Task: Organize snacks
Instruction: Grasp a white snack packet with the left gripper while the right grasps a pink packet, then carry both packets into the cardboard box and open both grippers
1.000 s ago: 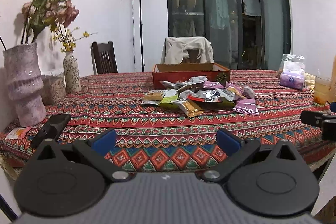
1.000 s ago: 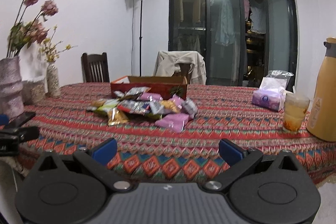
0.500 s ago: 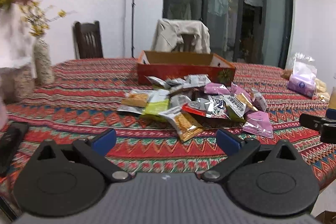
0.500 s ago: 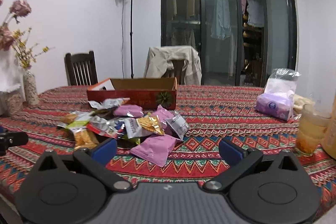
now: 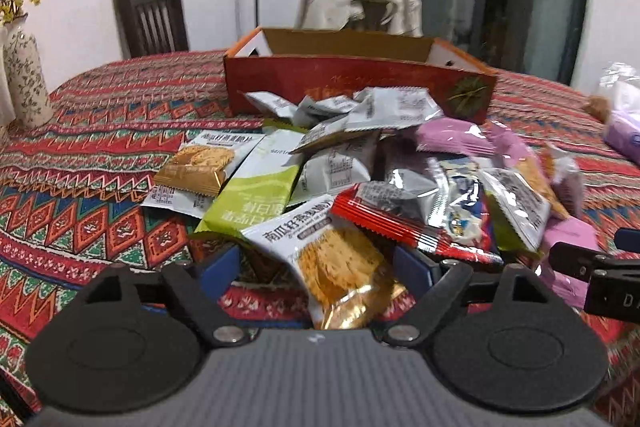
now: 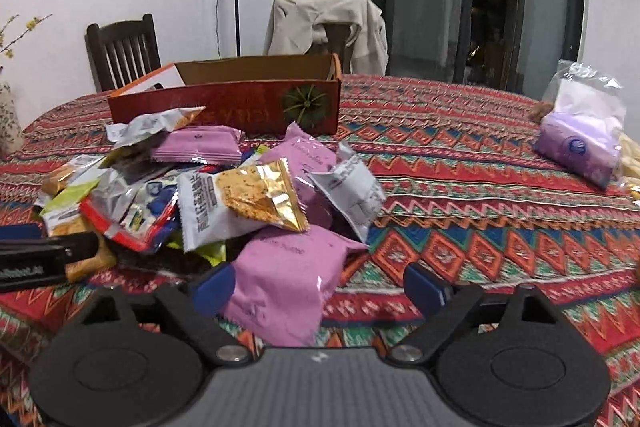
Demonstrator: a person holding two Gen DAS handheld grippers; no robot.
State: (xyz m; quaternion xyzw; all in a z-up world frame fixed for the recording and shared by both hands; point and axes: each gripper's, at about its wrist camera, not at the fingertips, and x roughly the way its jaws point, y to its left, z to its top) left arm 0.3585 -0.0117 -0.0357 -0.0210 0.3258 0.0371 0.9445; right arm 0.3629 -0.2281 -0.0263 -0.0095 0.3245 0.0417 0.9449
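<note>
A pile of snack packets (image 5: 384, 171) lies on the patterned tablecloth in front of an open red cardboard box (image 5: 360, 87); the box also shows in the right wrist view (image 6: 224, 107). My left gripper (image 5: 316, 267) is open, its blue fingers on either side of a white-and-gold cracker packet (image 5: 336, 259) at the pile's near edge. My right gripper (image 6: 318, 287) is open, with a pink packet (image 6: 284, 275) lying between its fingers, nearer the left one. Neither gripper is closed on anything.
A patterned vase (image 5: 24, 75) stands at the left. A purple tissue pack in a plastic bag (image 6: 580, 131) lies at the right. Chairs (image 5: 150, 19) stand behind the table. The other gripper shows at each view's edge, the right one in the left wrist view (image 5: 600, 275).
Both grippers have moved forward to the pile and lowered. The cracker packet now sits between the left fingers and the pink packet between the right fingers.
</note>
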